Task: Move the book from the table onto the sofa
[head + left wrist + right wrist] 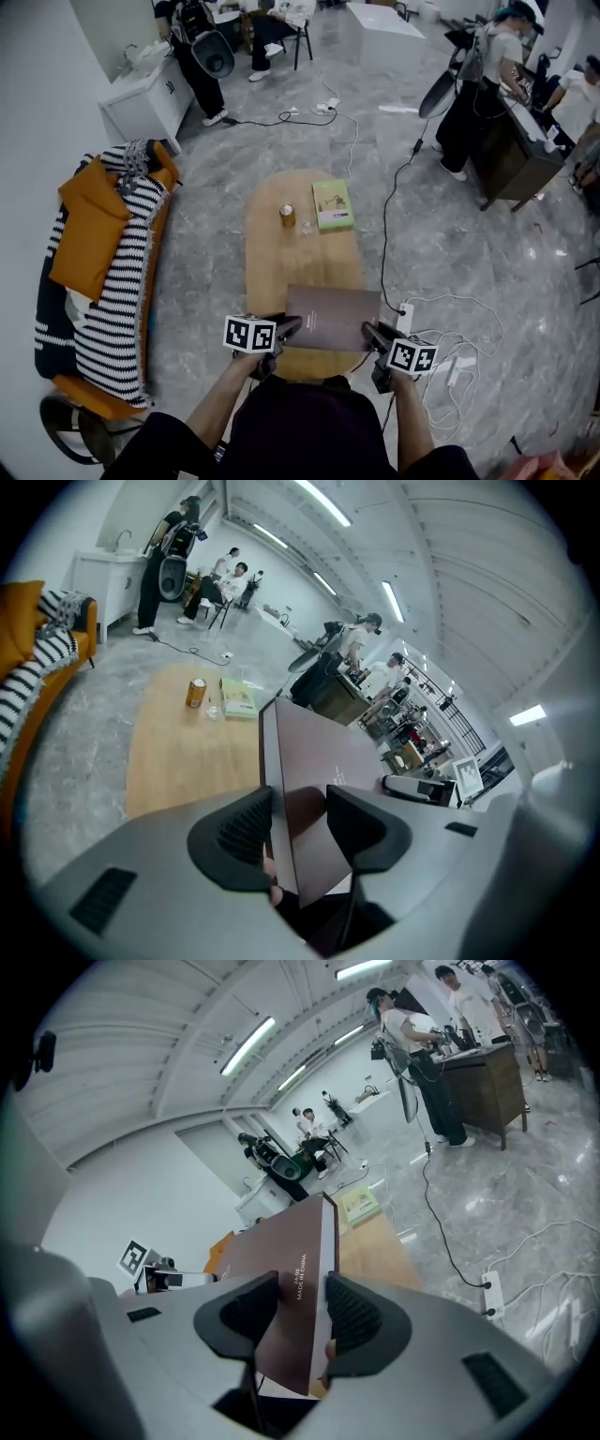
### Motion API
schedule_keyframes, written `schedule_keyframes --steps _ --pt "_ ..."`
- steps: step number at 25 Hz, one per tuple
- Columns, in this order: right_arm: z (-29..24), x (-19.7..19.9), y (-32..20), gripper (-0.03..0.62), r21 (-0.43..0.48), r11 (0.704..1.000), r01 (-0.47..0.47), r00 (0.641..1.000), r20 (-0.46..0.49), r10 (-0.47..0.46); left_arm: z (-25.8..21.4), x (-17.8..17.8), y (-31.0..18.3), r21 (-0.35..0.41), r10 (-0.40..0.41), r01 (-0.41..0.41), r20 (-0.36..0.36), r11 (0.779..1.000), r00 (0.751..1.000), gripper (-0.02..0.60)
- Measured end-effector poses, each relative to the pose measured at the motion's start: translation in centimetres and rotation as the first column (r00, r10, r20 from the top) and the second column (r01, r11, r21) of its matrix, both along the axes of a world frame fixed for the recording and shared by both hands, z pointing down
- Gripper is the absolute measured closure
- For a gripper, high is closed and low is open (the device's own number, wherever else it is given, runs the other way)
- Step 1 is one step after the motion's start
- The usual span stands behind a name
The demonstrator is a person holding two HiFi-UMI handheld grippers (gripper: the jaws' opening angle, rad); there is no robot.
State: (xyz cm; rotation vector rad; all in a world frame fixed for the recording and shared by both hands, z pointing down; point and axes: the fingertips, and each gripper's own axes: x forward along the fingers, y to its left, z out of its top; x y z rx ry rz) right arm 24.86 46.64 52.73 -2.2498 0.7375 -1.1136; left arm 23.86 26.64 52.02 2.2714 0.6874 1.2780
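A dark brown hardcover book point(333, 317) is held flat between the two grippers over the near end of the long oval wooden table point(286, 262). The left gripper point(298, 827) has its dark ribbed pads clamped on the book's left edge, one pad under the cover and one above. The right gripper point(302, 1312) grasps the opposite edge in the same way, its pads pressing either side of the spine area with small white print. Farther along the table stand a small golden can point(287, 216) and, just beside it, a pale green booklet point(333, 204). The orange sofa point(155, 244), draped with a black-and-white striped blanket point(117, 291), sits to the table's left, well apart from the book
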Motion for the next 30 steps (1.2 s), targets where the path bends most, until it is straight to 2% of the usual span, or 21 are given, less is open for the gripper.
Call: schedule_keyframes --steps 4,8,11,14,21,25,30 --pt "-0.5 0.7 0.3 0.41 0.011 0.999 0.041 0.999 -0.014 -0.041 0.0 -0.6 0.4 -0.016 -0.065 0.065 0.01 0.998 0.998 0.39" --pt "-0.4 1.5 0.6 0.413 0.018 0.992 0.126 0.992 -0.023 -0.125 0.1 -1.6 1.0 -0.021 -0.154 0.154 0.007 0.988 0.988 0.39" --pt "-0.5 2.1 0.4 0.414 0.015 0.98 0.199 0.98 -0.027 -0.198 0.1 -2.5 1.1 -0.021 -0.232 0.232 0.001 0.973 0.973 0.391" --pt "-0.3 2.6 -0.6 0.418 0.019 0.957 0.29 0.957 -0.026 -0.29 0.3 -3.9 0.7 -0.018 -0.325 0.325 0.0 0.946 0.946 0.391" --pt "-0.2 1.9 -5.7 0.421 0.036 0.861 0.507 0.862 -0.026 -0.507 0.3 -8.7 -2.2 -0.011 -0.533 0.533 -0.001 0.846 0.846 0.391" --pt "-0.1 -0.4 -10.3 0.422 0.043 0.797 0.603 0.798 -0.026 -0.602 0.4 -13.0 -5.3 -0.011 -0.637 0.637 0.006 0.771 0.771 0.391" --pt "0.1 -4.4 -17.5 0.424 0.055 0.7 0.712 0.702 -0.022 -0.712 0.4 -19.2 -10.3 -0.007 -0.747 0.747 0.004 0.665 0.665 0.391"
